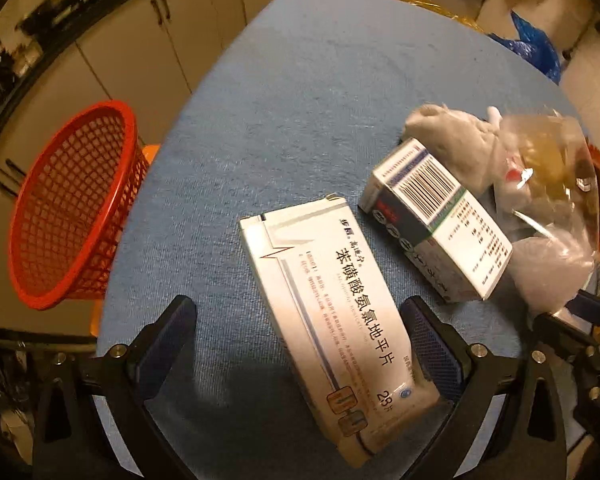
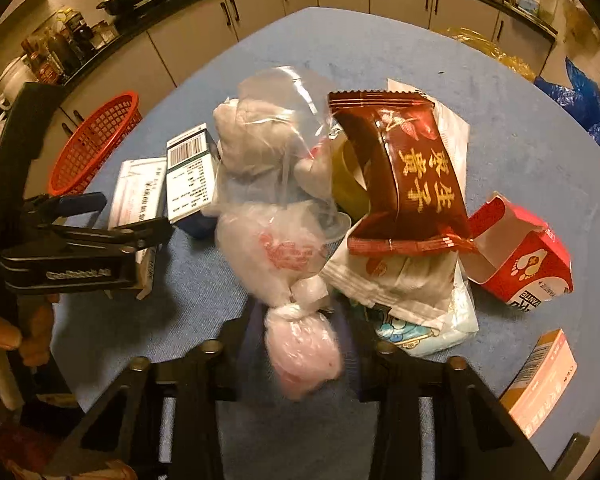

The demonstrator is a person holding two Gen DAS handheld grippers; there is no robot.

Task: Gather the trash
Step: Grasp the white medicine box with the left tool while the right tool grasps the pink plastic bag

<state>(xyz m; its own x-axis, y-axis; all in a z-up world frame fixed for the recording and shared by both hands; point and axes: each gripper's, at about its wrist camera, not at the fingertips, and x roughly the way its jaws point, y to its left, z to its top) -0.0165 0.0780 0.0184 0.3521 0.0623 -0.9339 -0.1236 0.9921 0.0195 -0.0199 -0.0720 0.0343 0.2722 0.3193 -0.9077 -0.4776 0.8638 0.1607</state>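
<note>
Left gripper [image 1: 300, 344] gaping, straddling white box [image 1: 332, 320], long axis running 11-to-5. Right gripper [image 2: 300, 344] pinching knotted bag [image 2: 284, 240], its bulk lying toward 12.

On the blue tablecloth [image 1: 300, 92]: a long white medicine box [image 1: 332, 320] between the wide-open jaws of the left gripper [image 1: 300, 320], a second barcoded box [image 1: 436, 220] just beside it, a clear knotted plastic bag [image 1: 540, 184], and a red mesh basket [image 1: 72, 204] beyond the table's left edge.
</note>
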